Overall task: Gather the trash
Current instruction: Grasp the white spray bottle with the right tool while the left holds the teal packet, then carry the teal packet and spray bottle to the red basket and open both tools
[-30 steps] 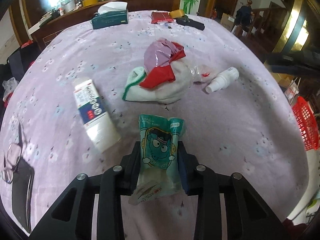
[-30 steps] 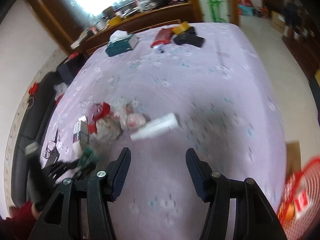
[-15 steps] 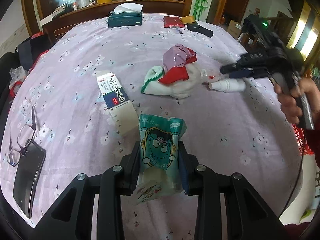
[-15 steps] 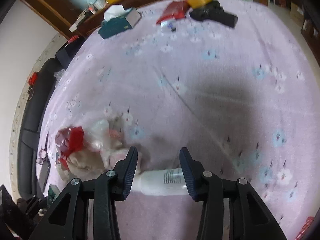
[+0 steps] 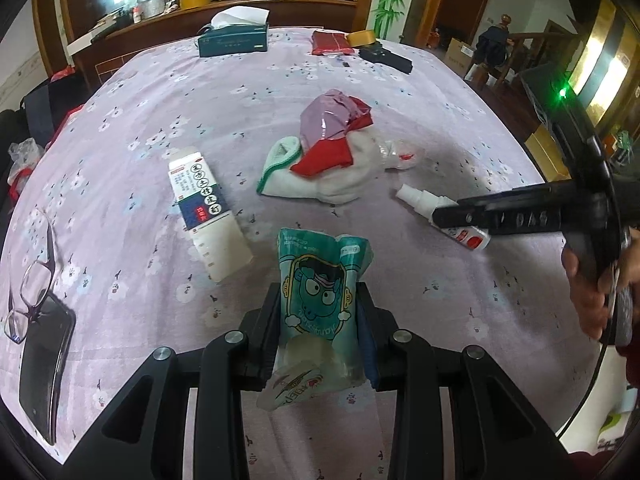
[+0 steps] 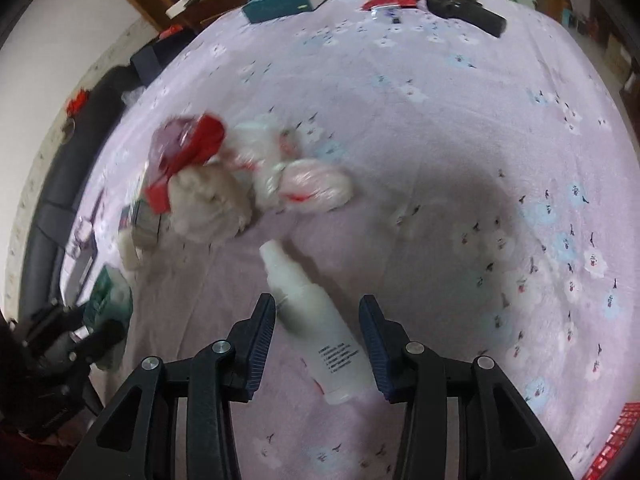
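Note:
My left gripper is shut on a teal cartoon snack pouch, held upright above the lilac flowered tablecloth. A white spray bottle lies slantwise on the cloth between the fingers of my right gripper, which straddles it low over the table. Its pads stand close to the bottle's sides without clearly pressing. In the left wrist view the right gripper crosses the bottle, and a hand holds its handle. A heap of white bag, red and pink wrappers lies just beyond.
A blue-and-white medicine box lies left of the pouch. Glasses and a dark phone rest at the near left edge. A tissue box, red packet and black case sit far back. A red basket shows bottom right.
My right gripper came down over the spray bottle and its jaws narrowed around it. The left gripper stayed in place with the pouch.

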Motion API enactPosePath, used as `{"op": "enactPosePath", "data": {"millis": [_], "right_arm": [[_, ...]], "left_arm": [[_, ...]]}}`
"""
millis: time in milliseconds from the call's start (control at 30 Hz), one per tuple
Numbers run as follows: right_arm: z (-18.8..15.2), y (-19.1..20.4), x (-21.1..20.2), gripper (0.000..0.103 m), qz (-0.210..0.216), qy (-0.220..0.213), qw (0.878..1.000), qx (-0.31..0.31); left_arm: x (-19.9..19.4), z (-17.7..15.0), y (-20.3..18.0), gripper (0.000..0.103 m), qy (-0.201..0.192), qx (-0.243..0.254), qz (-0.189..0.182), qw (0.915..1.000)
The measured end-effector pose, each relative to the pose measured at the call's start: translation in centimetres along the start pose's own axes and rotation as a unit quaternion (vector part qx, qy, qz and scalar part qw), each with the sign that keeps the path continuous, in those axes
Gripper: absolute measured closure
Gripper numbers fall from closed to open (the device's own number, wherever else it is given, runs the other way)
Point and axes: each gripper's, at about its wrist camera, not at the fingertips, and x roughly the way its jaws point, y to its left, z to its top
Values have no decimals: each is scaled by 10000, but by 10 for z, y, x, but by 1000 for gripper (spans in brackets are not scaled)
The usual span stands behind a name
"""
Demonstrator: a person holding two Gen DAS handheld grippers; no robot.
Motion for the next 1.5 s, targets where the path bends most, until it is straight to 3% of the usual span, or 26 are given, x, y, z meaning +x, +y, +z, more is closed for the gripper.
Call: {"op": "enactPosePath", "data": {"millis": [100, 167, 267, 633, 767, 967, 1333, 1500], "right_arm": [[-9, 11, 0, 60, -188, 21, 9997, -173], [-16, 16, 0, 68, -281, 41, 9994, -211], [-26, 22, -3, 68, -331, 6, 9993, -158], [-80, 16, -62, 70, -286, -734, 9934, 831], [-97, 23, -59, 71, -504, -601, 9939, 781], [-113, 18, -47, 70, -434, -195, 9950, 878], [-107, 22, -32, 70, -426, 9, 9949, 918], [-111, 26, -36, 70, -508, -204, 9937, 974]], "left_arm": [[0, -1, -4, 70, 1, 38, -32, 10000], [-1, -1, -5, 70, 1, 61, -48, 10000], [-1, -2, -9, 70, -12, 97, -65, 9999], [-13, 2, -38, 70, -230, 339, -105, 9991], [-13, 4, -48, 70, -220, 456, -179, 9986], [-15, 5, -53, 69, -220, 571, -233, 9979], [-19, 6, -49, 69, -263, 558, -203, 9979], [-22, 7, -50, 69, -343, 541, -179, 9978]]}}
